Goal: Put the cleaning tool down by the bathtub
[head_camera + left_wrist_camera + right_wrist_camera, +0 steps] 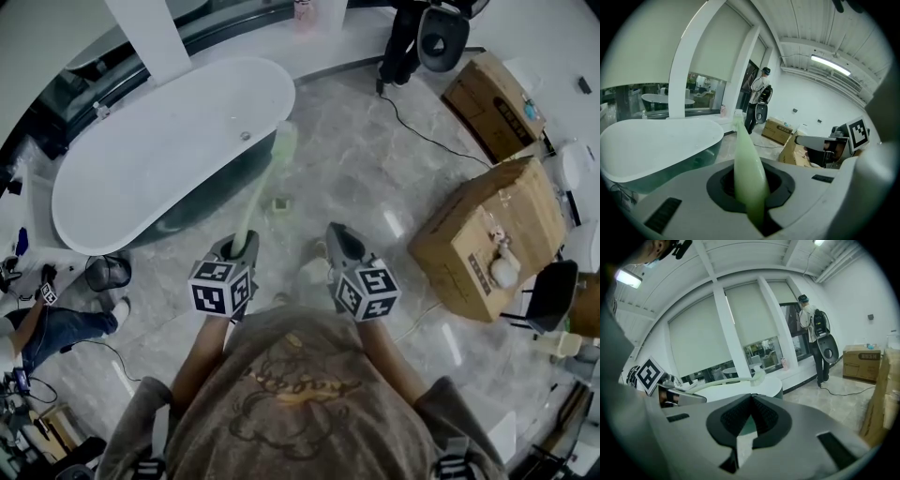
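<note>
- The left gripper (238, 247) has its jaws nearly together, clamped on the thick end of a pale green, long-handled plastic brush (259, 190).
- The right gripper (338, 240) has its jaws closed tip to tip with nothing between them.
- The brush runs straight out of the left jaws, its long axis pointing away from the person. Its white-bristled head is at the far end, just beside the rounded end of the white oval freestanding bathtub (150, 164).
- The brush is held in the air above the floor, not resting on it.
- The glossy grey marbled tile floor (375, 178) runs under both grippers.
- Two brown cardboard boxes (492, 234) stand to the right.
- Past the bathtub are a white ledge and tall windows with blinds, where a standing person (759, 89) is.
</note>
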A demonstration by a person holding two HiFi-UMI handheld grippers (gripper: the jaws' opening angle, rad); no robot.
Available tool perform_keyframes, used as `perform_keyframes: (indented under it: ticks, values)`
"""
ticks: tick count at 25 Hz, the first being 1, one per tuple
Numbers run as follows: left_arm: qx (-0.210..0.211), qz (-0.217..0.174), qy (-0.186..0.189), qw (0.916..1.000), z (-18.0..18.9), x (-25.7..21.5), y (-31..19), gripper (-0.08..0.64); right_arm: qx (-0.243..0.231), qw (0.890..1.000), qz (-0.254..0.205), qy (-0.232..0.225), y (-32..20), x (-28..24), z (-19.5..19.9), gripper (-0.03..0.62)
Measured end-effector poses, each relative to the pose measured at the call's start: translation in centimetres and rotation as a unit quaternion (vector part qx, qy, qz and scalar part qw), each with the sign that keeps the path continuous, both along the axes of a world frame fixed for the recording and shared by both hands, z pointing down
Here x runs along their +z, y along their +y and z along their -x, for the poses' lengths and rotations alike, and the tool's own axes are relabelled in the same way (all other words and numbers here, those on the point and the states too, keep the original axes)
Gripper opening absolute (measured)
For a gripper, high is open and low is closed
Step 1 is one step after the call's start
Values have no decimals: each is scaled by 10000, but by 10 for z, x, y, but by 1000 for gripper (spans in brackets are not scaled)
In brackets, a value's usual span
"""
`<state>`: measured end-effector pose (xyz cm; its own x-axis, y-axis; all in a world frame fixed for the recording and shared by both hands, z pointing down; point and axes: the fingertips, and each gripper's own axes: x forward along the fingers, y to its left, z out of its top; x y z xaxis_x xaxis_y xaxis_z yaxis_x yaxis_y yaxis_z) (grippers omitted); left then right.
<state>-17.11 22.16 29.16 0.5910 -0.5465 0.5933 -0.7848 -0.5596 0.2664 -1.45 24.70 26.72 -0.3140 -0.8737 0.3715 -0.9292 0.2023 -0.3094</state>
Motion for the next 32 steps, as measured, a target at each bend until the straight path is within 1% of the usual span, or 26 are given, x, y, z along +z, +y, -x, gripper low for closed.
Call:
perform_keyframes:
  ticks: [4, 8, 12, 17, 21, 24, 27, 32]
  values:
    - [-21, 1, -45, 10000, -25, 4, -38, 25, -38, 10000, 18, -54, -39, 6, -22, -2]
    - [-72, 13, -144, 9999, -49, 4, -77, 25, -173, 9998, 30, -90, -83, 6, -44, -2]
    - [-299, 13, -168, 9994, -70, 2, -112, 25, -426, 9989, 125, -152, -122, 10, -64, -2]
    - [-679, 83, -157, 9975, -90, 14, -148, 25, -783, 9967, 171, -151, -165, 23, -83, -2]
    - [-885, 56, -165, 9959, -99, 25, -170, 25, -1045, 9944, 169, -72, -193, 34, -91, -2]
    - [-1003, 112, -157, 9948, -102, 33, -185, 25, -1154, 9931, 207, -37, -210, 40, -94, -2]
    - [-1043, 192, -146, 9943, -99, 40, -194, 25, -1178, 9927, 267, -42, -222, 45, -89, -2]
    - [-980, 328, -159, 9945, -91, 50, -207, 25, -1115, 9930, 376, -98, -239, 55, -78, -2]
